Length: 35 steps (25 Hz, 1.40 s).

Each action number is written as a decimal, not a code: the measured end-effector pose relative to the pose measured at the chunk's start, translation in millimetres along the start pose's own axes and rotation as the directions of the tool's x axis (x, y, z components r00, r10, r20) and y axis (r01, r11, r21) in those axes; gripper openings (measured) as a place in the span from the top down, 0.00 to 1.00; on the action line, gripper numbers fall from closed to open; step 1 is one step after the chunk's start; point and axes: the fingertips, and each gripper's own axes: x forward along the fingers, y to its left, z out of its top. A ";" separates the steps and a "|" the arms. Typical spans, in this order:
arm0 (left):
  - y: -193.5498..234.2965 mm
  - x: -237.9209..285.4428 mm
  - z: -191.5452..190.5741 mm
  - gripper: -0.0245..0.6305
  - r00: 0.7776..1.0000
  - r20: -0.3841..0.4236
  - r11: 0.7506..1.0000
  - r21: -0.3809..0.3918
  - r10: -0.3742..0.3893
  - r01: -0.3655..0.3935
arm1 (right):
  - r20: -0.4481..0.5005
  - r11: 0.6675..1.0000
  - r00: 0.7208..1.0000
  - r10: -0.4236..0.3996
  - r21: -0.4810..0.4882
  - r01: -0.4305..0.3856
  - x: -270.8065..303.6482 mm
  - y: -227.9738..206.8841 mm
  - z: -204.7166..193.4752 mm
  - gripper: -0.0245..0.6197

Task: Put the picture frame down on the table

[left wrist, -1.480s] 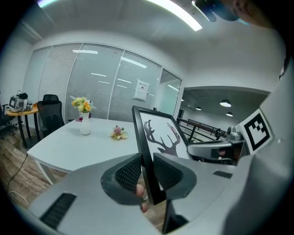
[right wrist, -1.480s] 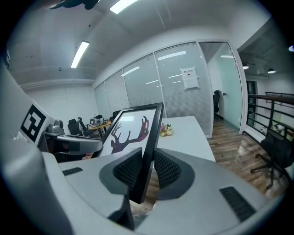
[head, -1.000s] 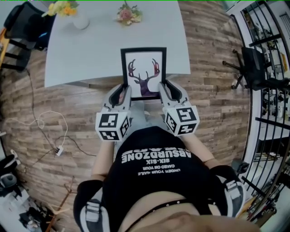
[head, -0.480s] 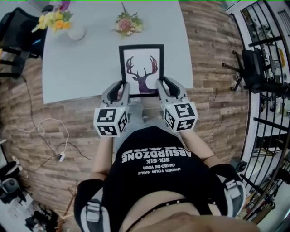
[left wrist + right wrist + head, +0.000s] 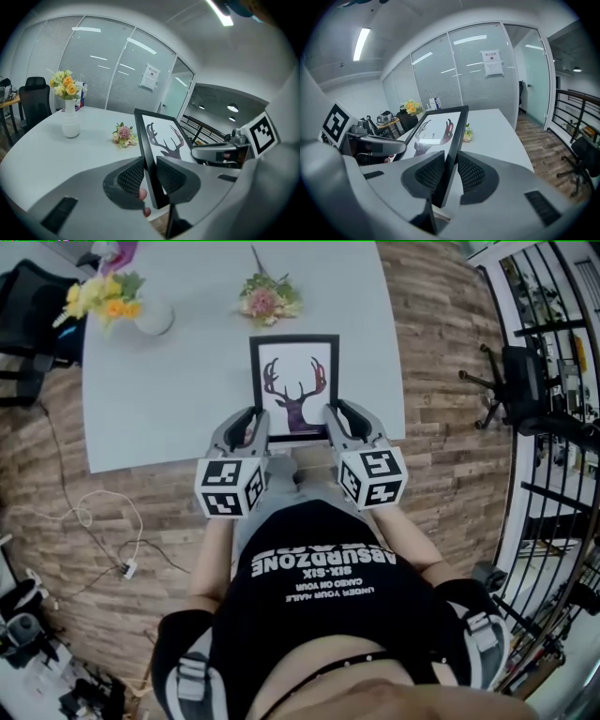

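The picture frame (image 5: pixel 294 385) is black with a white mat and a dark deer-head print, antlers toward the upper edge of the head view. Its long axis runs top to bottom there, away from you, over the lower middle of the grey table (image 5: pixel 169 381). Its bottom edge sits about level with the table's near edge. In the left gripper view the picture frame (image 5: pixel 157 145) rises tilted from the jaws, face up. No view shows whether its far edge touches the tabletop.

Your left gripper (image 5: pixel 253 420) clamps the frame's lower left side, and its 2 ribbed pads (image 5: pixel 132 174) press the black moulding from both faces. Your right gripper (image 5: pixel 332 418) is closed the same way on the lower right side, with the frame edge pinched between its pads (image 5: pixel 472 172).

Beyond the frame, a small pink bouquet (image 5: pixel 267 298) lies on the table at upper centre. A white vase of yellow flowers (image 5: pixel 150 315) stands at upper left.

Your black T-shirt (image 5: pixel 323 615) reads "ABSURDZONE" and "SIX-SIX", upside down in the head view. A paper notice (image 5: pixel 492 63) hangs on the glass wall, its writing too small to read.
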 end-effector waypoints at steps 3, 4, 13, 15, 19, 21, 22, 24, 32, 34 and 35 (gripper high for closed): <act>10.4 13.3 3.6 0.82 1.000 -0.019 1.000 -0.003 -0.008 0.008 | -0.017 1.000 1.000 -0.005 0.007 0.006 16.1 -4.6 2.9 0.81; 13.0 18.0 5.0 0.82 1.000 -0.025 1.000 0.000 -0.011 0.011 | -0.022 1.000 1.000 -0.008 0.011 0.008 21.1 -6.8 3.7 0.81; 27.8 50.7 3.3 0.82 0.997 -0.079 1.000 0.014 -0.023 0.024 | -0.064 0.999 0.998 -0.026 0.044 0.029 52.2 -23.3 -2.9 0.81; 28.7 55.6 0.4 0.82 0.996 -0.090 1.000 0.011 -0.023 0.024 | -0.074 0.998 0.997 -0.026 0.047 0.030 55.7 -26.4 -6.0 0.81; 32.6 65.4 -3.6 0.82 0.995 -0.101 1.000 0.001 -0.020 0.020 | -0.085 0.999 0.996 -0.030 0.042 0.033 64.3 -31.9 -8.9 0.81; 34.7 69.2 -6.3 0.82 0.994 -0.106 1.000 -0.004 -0.017 0.017 | -0.091 0.998 0.995 -0.031 0.045 0.035 68.5 -33.7 -11.3 0.81; 36.0 71.2 -7.3 0.82 0.994 -0.109 1.000 -0.007 -0.017 0.016 | -0.094 0.998 0.995 -0.031 0.047 0.036 70.9 -34.5 -12.3 0.81; 39.7 76.0 -8.8 0.82 0.993 -0.115 1.000 -0.011 -0.017 0.016 | -0.100 0.998 0.995 -0.031 0.049 0.036 77.1 -36.1 -14.2 0.81; 51.3 89.6 -15.7 0.82 0.990 -0.144 1.000 -0.017 -0.009 0.007 | -0.126 0.998 0.992 -0.014 0.057 0.021 96.3 -40.3 -21.9 0.81; 53.2 92.8 -17.6 0.82 0.989 -0.149 1.000 -0.015 -0.007 0.005 | -0.130 0.998 0.991 -0.012 0.058 0.020 99.9 -41.6 -23.6 0.81; 54.0 94.5 -18.5 0.82 0.989 -0.151 1.000 -0.015 -0.006 0.004 | -0.132 0.998 0.991 -0.012 0.058 0.019 101.7 -42.5 -24.3 0.81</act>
